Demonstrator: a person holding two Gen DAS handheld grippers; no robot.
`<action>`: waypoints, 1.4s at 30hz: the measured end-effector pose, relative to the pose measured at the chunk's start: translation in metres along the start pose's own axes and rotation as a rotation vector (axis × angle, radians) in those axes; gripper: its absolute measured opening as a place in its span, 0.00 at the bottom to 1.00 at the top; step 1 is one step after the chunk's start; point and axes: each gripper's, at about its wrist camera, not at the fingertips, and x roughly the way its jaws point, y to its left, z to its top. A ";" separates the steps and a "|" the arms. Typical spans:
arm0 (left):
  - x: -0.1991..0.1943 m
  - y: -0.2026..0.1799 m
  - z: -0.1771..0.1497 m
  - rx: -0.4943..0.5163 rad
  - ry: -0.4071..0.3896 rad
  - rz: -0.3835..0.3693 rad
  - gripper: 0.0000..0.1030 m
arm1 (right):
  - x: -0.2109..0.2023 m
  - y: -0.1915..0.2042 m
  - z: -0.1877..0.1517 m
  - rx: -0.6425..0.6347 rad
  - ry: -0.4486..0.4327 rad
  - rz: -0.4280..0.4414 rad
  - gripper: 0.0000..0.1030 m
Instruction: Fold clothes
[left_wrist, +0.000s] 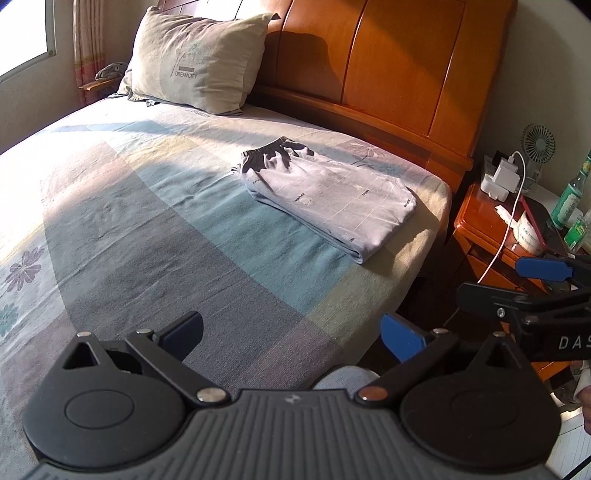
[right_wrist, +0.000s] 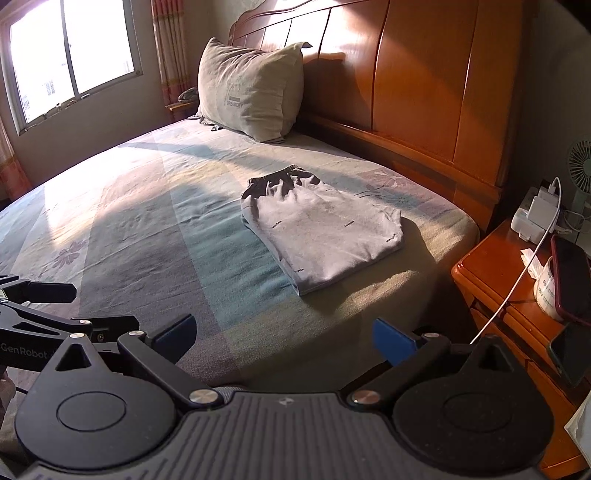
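A pale grey pair of trousers (left_wrist: 328, 195) (right_wrist: 317, 229) lies folded into a flat rectangle on the bed, dark waistband toward the headboard. My left gripper (left_wrist: 291, 336) hovers open above the bed's near edge, well short of the garment, nothing between its blue pads. My right gripper (right_wrist: 284, 339) is likewise open and empty, held back from the folded trousers. Each gripper shows in the other's view: the right one (left_wrist: 517, 284) at the right edge, the left one (right_wrist: 40, 306) at the left edge.
A striped floral sheet (left_wrist: 147, 229) covers the bed, with a beige pillow (left_wrist: 199, 59) against the wooden headboard (left_wrist: 388, 55). A wooden nightstand (right_wrist: 506, 280) at the right holds chargers, a white cable, a phone, a mug, bottles and a small fan. A window (right_wrist: 70, 51) is far left.
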 end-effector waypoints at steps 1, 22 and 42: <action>0.000 0.000 0.000 -0.003 0.000 -0.006 0.99 | 0.000 0.000 0.000 -0.001 -0.001 0.000 1.00; 0.003 -0.002 0.004 -0.015 -0.007 -0.022 0.99 | 0.001 -0.002 0.000 -0.002 -0.013 -0.012 1.00; 0.002 -0.003 0.007 -0.007 -0.024 -0.014 0.99 | 0.003 -0.002 0.000 -0.013 -0.008 -0.018 1.00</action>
